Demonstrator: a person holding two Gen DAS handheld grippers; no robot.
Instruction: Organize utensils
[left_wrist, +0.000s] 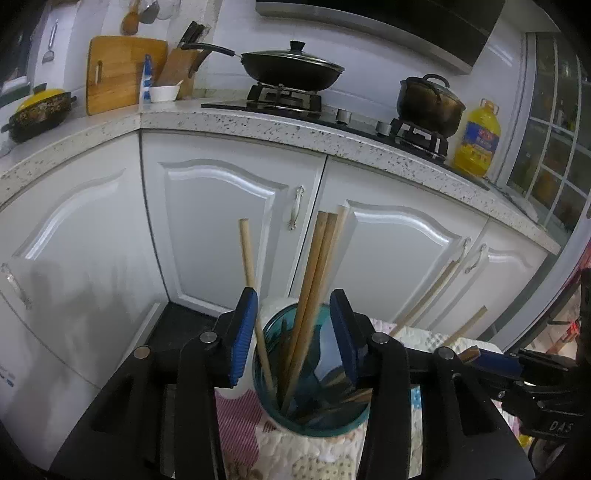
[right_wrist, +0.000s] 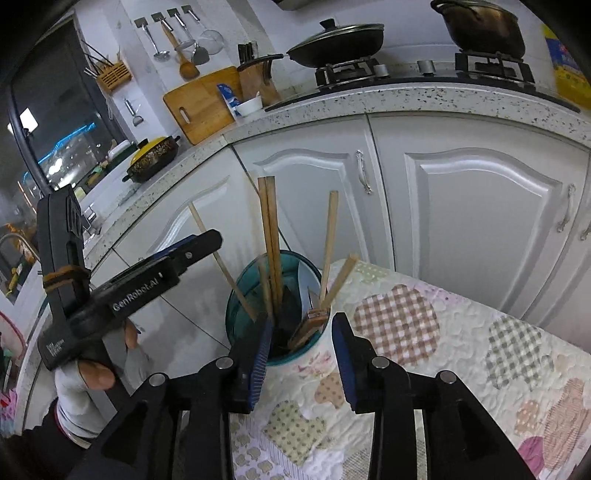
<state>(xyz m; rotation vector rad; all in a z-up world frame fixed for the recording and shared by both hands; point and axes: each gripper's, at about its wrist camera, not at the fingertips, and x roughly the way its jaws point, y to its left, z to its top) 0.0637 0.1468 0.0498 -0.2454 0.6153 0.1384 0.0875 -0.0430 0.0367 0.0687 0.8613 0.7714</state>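
The left tool (left_wrist: 293, 336) stands open, its blue pads either side of the teal holder (left_wrist: 310, 417) without touching it. The holder sits on the quilted desk (right_wrist: 424, 362) and holds wooden chopsticks (left_wrist: 314, 280) leaning toward 12 o'clock. The right tool (right_wrist: 299, 354) is open too, just at 6 o'clock of the holder.

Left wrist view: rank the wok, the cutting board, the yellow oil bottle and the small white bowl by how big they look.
1. Wok, handle included.
2. Cutting board.
3. Yellow oil bottle.
4. Small white bowl.
Fisheye distortion and differing distances make true sizes unsure.
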